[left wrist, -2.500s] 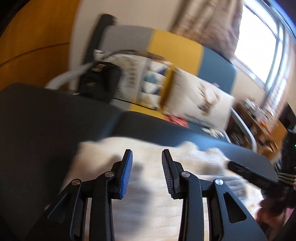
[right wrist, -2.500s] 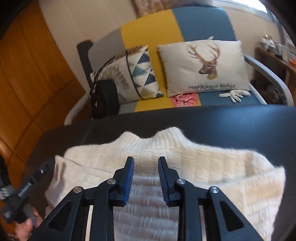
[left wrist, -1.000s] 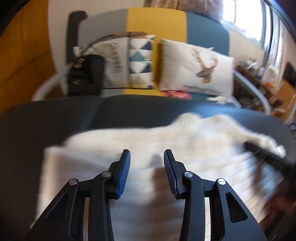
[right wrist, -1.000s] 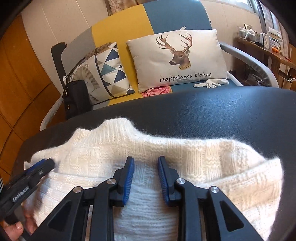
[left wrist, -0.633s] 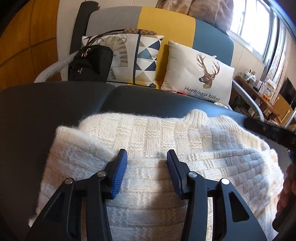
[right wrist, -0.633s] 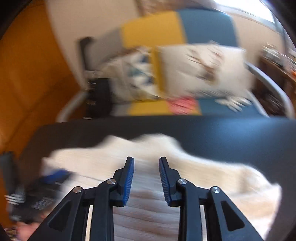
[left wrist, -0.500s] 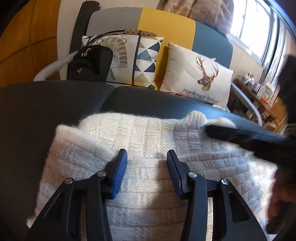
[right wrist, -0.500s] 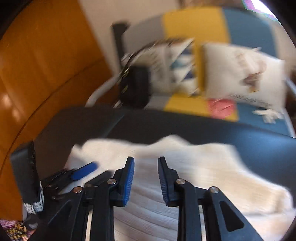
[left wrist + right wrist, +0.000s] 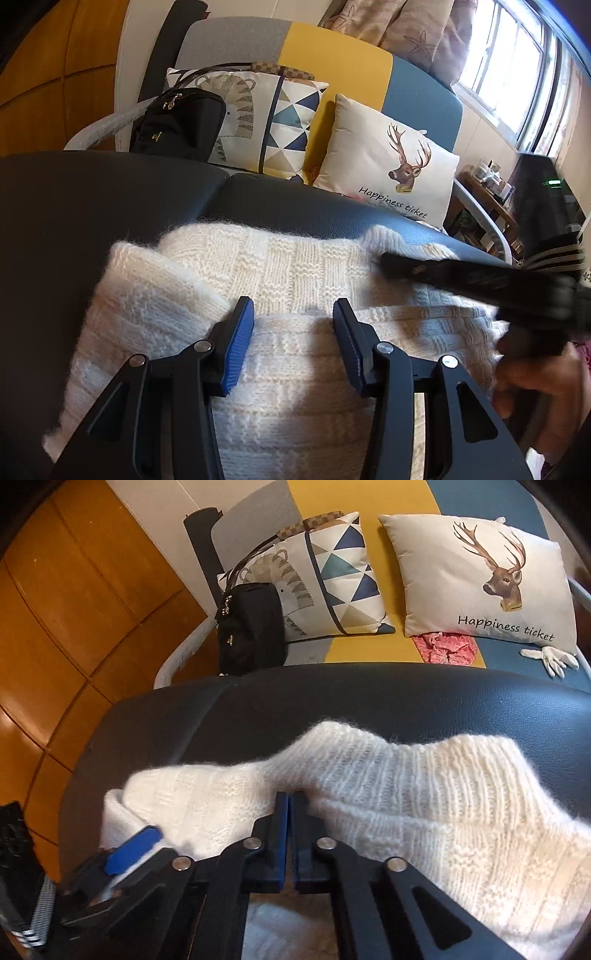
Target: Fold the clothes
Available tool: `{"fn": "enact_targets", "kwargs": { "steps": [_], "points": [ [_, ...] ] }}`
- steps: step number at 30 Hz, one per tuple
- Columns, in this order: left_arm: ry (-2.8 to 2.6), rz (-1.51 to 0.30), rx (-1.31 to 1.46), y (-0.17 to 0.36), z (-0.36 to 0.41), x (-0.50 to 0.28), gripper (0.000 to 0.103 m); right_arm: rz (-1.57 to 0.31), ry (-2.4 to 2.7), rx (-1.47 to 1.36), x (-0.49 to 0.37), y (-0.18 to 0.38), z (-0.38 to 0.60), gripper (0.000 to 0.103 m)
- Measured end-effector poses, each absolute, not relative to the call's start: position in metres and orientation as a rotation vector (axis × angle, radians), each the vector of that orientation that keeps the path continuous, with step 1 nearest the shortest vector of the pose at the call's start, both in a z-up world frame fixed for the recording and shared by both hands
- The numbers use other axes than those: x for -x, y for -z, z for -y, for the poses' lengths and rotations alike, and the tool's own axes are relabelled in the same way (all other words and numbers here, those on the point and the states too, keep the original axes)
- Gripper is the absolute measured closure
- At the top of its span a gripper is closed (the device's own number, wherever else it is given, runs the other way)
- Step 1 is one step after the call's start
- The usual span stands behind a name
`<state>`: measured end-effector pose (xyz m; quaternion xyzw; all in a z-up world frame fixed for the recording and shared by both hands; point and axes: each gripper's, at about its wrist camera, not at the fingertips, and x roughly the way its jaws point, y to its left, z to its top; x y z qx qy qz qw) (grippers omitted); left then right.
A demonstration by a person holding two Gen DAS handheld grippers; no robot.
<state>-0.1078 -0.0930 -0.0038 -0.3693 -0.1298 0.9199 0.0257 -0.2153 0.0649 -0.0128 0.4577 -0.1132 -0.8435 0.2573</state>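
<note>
A white knitted sweater lies partly folded on a black padded surface. My left gripper hovers open just over its middle, with only the knit below the blue pads and nothing pinched. My right gripper is shut, its tips pressed into a bunched fold of the sweater beside the ribbed collar. In the left wrist view the right gripper reaches in from the right onto the collar edge, with a hand behind it. One blue pad of the left gripper's finger shows at lower left.
Behind the padded surface stands a grey, yellow and blue sofa with a deer cushion, a triangle-pattern cushion and a black bag. A pink cloth and a white glove lie on its seat. Wooden panels line the left.
My right gripper swung left across the sweater to the collar and its jaws closed there. The left gripper spread slightly, settled over the middle and then held still.
</note>
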Motion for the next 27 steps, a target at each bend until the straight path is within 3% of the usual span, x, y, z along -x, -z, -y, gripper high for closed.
{"fn": "enact_targets", "kwargs": {
  "steps": [3, 7, 12, 15, 17, 20, 24, 27],
  "points": [
    [-2.845, 0.4, 1.141, 0.004, 0.095, 0.108, 0.055, 0.323, 2.404, -1.145, 0.19, -0.01, -0.093, 0.091],
    [-2.847, 0.397, 1.142, 0.004, 0.094, 0.108, 0.055, 0.218, 2.523, -1.283, 0.19, -0.001, -0.126, 0.09],
    [-2.85, 0.384, 1.146, 0.004, 0.093, 0.108, 0.055, 0.169, 2.61, -1.282, 0.193, 0.013, -0.152, 0.103],
    [-2.852, 0.38, 1.145, 0.004, 0.092, 0.107, 0.055, 0.175, 2.631, -1.282, 0.194, 0.011, -0.151, 0.103],
    [-2.855, 0.376, 1.146, 0.005, 0.092, 0.107, 0.055, 0.205, 2.616, -1.276, 0.189, 0.005, -0.156, 0.1],
    [-2.86, 0.365, 1.149, 0.004, 0.091, 0.108, 0.055, 0.314, 2.656, -1.206, 0.165, -0.015, -0.169, 0.081],
    [-2.866, 0.349, 1.155, 0.004, 0.089, 0.108, 0.055, 0.368, 2.667, -1.179, 0.123, -0.026, -0.178, 0.08],
    [-2.87, 0.335, 1.16, 0.003, 0.088, 0.108, 0.055, 0.288, 2.699, -1.232, 0.107, -0.016, -0.178, 0.082]
  ]
}}
